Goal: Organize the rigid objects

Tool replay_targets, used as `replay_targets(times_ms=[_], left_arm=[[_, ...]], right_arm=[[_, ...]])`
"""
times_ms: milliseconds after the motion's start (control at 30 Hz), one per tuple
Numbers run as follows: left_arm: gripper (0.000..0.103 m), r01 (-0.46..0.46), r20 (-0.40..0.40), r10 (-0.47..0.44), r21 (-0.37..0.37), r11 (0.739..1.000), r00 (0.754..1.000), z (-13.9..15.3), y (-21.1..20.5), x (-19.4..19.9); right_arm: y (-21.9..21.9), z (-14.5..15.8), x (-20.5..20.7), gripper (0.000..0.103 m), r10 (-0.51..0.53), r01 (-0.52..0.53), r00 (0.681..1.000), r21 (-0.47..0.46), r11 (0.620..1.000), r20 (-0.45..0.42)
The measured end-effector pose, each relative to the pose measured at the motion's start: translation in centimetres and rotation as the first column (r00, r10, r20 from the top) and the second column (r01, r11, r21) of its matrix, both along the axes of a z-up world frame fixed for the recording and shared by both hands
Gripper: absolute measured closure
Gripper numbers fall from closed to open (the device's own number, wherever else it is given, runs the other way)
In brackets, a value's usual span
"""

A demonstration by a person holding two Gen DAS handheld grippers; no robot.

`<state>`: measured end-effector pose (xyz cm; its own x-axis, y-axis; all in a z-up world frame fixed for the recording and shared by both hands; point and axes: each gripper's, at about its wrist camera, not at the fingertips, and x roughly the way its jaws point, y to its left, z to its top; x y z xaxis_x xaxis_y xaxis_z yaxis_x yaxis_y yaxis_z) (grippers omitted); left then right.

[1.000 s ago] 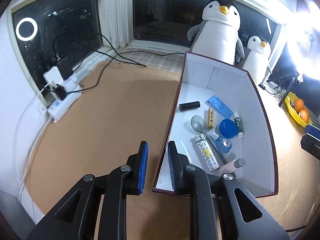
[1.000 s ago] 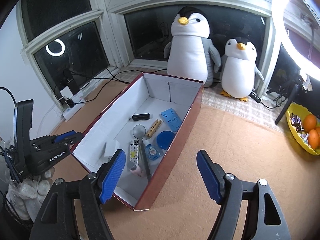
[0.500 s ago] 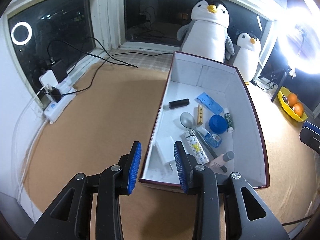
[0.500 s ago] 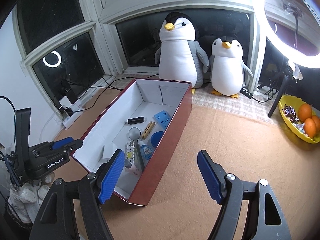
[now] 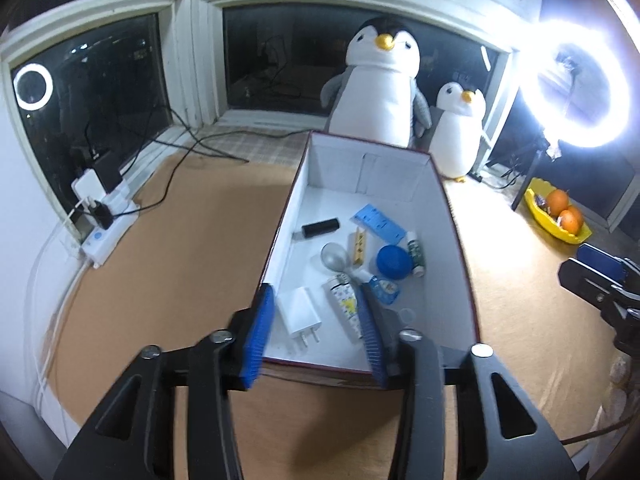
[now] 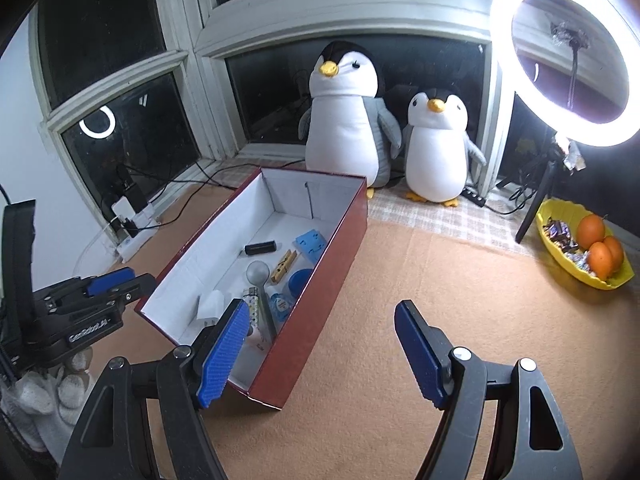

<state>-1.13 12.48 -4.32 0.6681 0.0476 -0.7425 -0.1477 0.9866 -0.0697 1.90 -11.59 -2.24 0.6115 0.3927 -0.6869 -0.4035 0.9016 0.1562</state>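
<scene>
Since a second ago, your left gripper (image 5: 316, 332) has let go of the white charger (image 5: 299, 313), which now lies in the red box (image 5: 460, 248) near its front wall; the jaws have just been opening, half wide and empty. Your right gripper (image 6: 320, 356) stands wide and empty. Lift the left one straight, clear of the box rim.

Ahead of the tool, dark windows (image 6: 120, 128) in white frames wrap the corner, one pane reflecting a ring of light. A lit ring light (image 6: 568, 56) on a stand glares far right. Two plush penguins, large (image 6: 344, 116) and small (image 6: 438, 148), sit on the checked sill cloth. The surface (image 6: 440, 288) is tan; a white power strip (image 5: 108, 236) with cables lies far left.
</scene>
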Motion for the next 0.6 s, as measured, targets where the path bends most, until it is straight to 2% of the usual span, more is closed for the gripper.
replay_targets(times_ms=[133,267,600], left_arm=[[0.052,0.013,0.030,-0.014,0.006,1.000,0.999,1.3,-0.7,-0.6],[0.044,0.015,0.053,-0.016,0.023,1.000,0.998,2.1,-1.3,-1.1],[0.043,0.010,0.045,-0.011,0.021,1.000,0.999,2.2,-1.4,-1.5]], right_arm=[[-0.5,0.6,-0.3,0.032,-0.022,0.022,1.000,0.010,1.000,0.015],[-0.6,1.0,-0.7,0.032,-0.044,0.045,0.998,-0.011,0.999,0.043],[-0.5,1.5,-1.8,0.025,-0.065,0.068,0.995,-0.036,0.997,0.080]])
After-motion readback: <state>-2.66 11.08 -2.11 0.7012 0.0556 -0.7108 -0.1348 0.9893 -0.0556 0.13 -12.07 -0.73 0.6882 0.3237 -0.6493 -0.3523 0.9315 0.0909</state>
